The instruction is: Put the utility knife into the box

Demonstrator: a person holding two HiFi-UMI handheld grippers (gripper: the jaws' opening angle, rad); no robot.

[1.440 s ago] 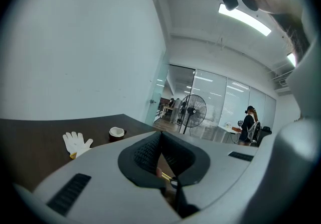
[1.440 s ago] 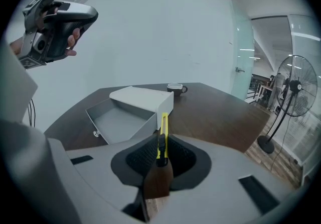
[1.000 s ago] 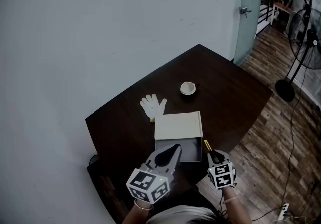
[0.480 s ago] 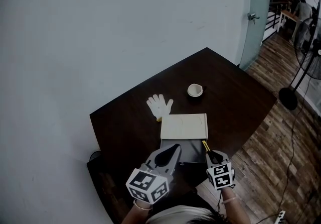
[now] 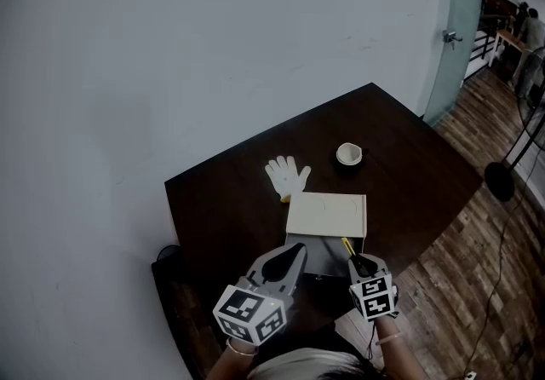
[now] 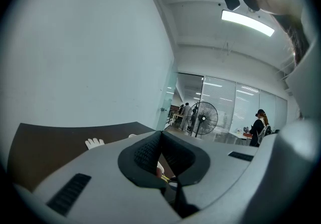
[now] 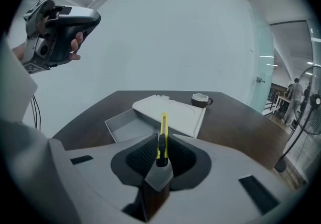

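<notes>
No text, label, brand, number or sign can be read anywhere.

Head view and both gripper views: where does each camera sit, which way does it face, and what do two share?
Head view: on the head, steeply down at table and box; left tool, right tool show.
Left gripper view: on left tool, along shut jaws toward fan.
Right gripper view: on right tool, toward box; jaws grip utility knife; left hand shows.
Head and right share the box.
</notes>
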